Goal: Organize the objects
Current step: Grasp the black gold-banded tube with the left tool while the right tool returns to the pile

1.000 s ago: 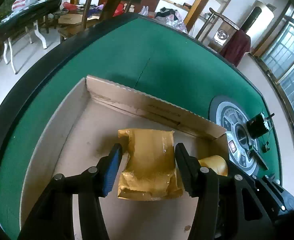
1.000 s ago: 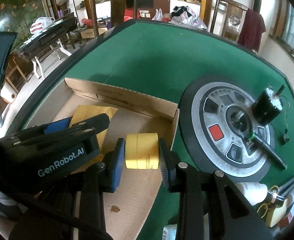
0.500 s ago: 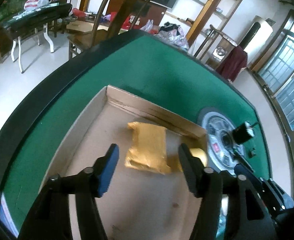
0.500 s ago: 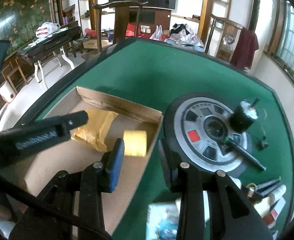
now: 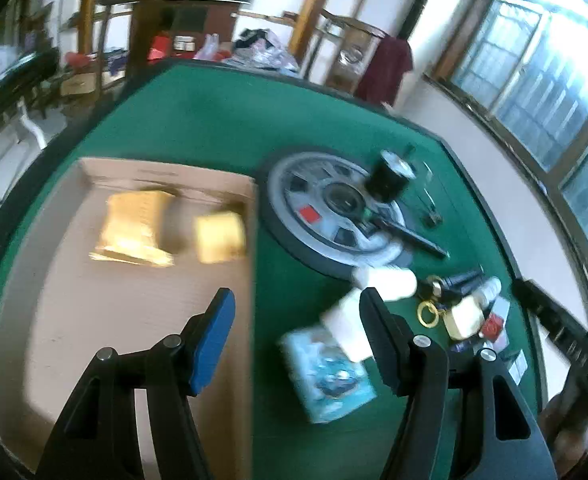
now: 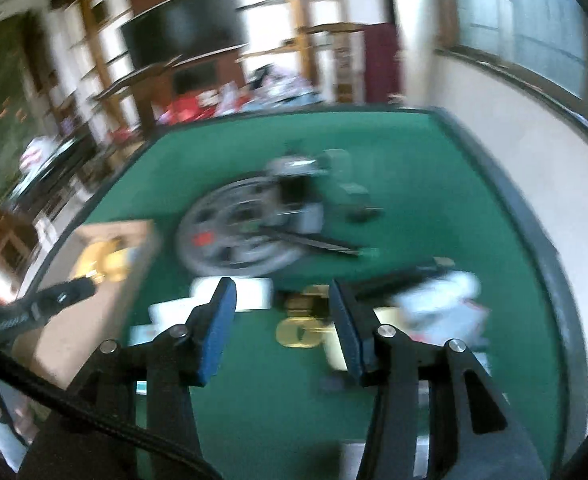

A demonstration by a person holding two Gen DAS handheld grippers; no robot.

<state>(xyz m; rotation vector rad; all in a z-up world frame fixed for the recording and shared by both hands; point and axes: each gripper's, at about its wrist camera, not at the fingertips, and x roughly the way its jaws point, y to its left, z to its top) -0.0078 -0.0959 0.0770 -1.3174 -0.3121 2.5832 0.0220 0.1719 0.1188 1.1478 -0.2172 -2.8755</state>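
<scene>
both grippers empty above the table, parcel and tape roll in the box

the yellow parcel (image 5: pixel 135 226) lay inside the cardboard box (image 5: pixel 93 320), near the box's far wall. the yellow tape roll (image 5: pixel 218 232) sat in the box too, just beside the parcel and close to the box's right wall. both were blurred. in the right wrist view the parcel (image 6: pixel 101 262) showed only as a yellow smear in the box (image 6: pixel 89 320).

the left gripper (image 5: pixel 296 334) hung over the box's right wall, one blue pad above the box floor and the other finger past the wall, above the green table (image 5: pixel 221 128). its jaws stood fairly wide with nothing between them. the right gripper (image 6: pixel 281 328) was right of the box, over the table, its jaws opening, and nothing was held between them.

right of the box, on the table, lay a grey wheel-shaped disc (image 5: pixel 314 208) with a red patch. a black cylinder (image 5: pixel 388 176) stood on the disc's far right side and a black rod (image 5: pixel 410 238) ran across its near right edge. nearer than the disc and right of the box were a light-blue packet (image 5: pixel 328 376), a white bottle (image 5: pixel 386 280), a white box (image 5: pixel 346 326), a gold ring (image 5: pixel 426 314) and a cream block (image 5: pixel 464 316), close together. the right wrist view was too blurred to tell these small things apart. behind the table stood wooden shelves (image 5: pixel 306 12) and a window (image 5: pixel 554 60).
</scene>
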